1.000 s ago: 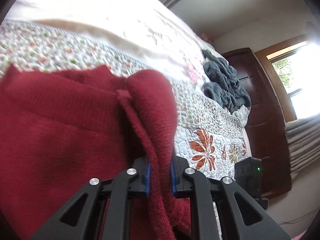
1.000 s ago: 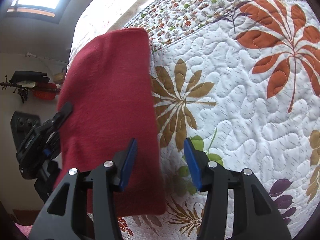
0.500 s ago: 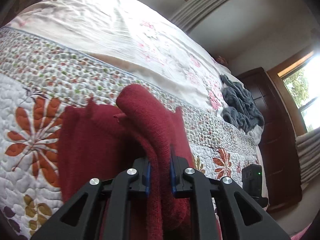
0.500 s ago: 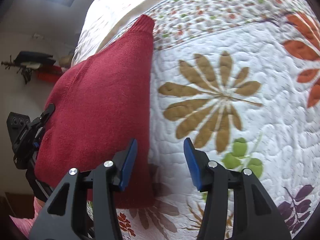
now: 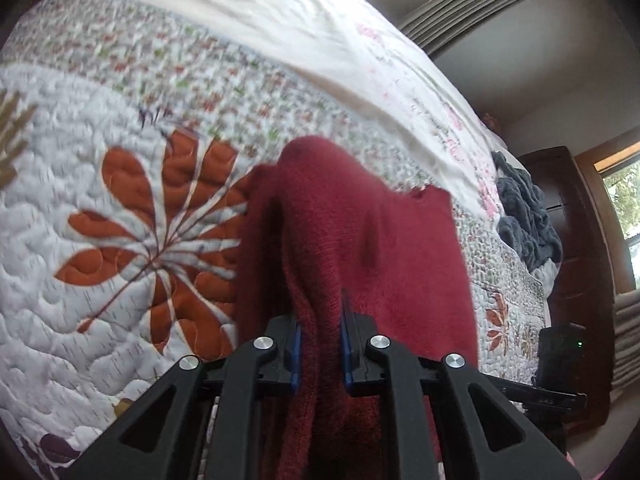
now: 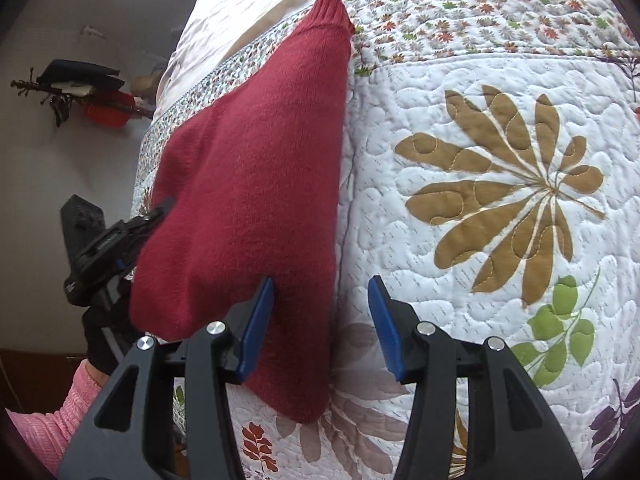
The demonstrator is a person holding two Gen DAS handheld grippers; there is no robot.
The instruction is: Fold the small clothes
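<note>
The left gripper (image 5: 320,344) was clenched on a bunched fold of the red knit garment (image 5: 360,240), with fabric pressed between both blue pads (image 5: 296,354). From the grip, the garment rose toward 12 o'clock in the left wrist view and draped down toward 3 o'clock over the quilt (image 5: 100,280).

In the right wrist view, the garment (image 6: 256,184) lay on the quilt (image 6: 500,240) as a long tapered shape, its ribbed cuff (image 6: 328,10) pointing to 12 o'clock and its lower corner at 6 o'clock. The right gripper (image 6: 320,320) was released, jaws spread wide. Its left pad (image 6: 256,328) stood over the garment's lower right part; whether it touched could not be told. Its right pad (image 6: 384,332) stood over bare quilt.

The left gripper (image 6: 116,236) appeared at 9 o'clock in the right wrist view, at the garment's left edge, held by a black-gloved hand (image 6: 100,344) with a pink sleeve (image 6: 52,416).

A grey crumpled cloth (image 5: 524,216) lay on the bed at 3 o'clock in the left wrist view, well apart from the garment. A dark wooden cabinet (image 5: 584,240) stood beyond it.

White marks showed on the left gripper's body but were too small to read. No other writing was visible.
</note>
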